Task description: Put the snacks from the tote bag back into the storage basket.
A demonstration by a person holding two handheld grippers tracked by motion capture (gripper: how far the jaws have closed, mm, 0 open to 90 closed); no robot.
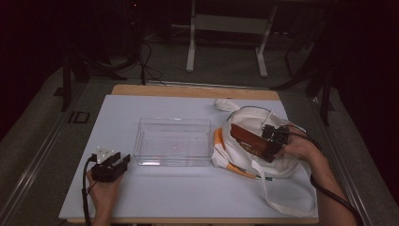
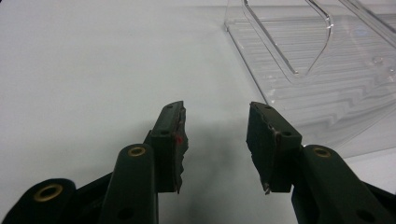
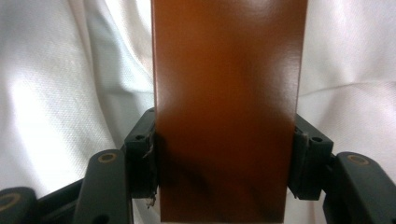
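Two grippers in use. Right gripper (image 1: 269, 141): jaws clamped on both sides of a brown box (image 1: 248, 140), pads pressed flat to its long faces per right gripper view (image 3: 226, 112); box sits over the white cloth bag (image 1: 263, 162) at table's right, just right of the clear plastic tray (image 1: 172, 141). Left gripper (image 2: 215, 140): jaws apart, nothing between, resting on the white tabletop (image 1: 155, 193) near the tray's left front corner (image 2: 303, 70). Surface: white sheet over a wood-edged table. Rm dark; grey floor, white table legs (image 1: 190, 52) behind.
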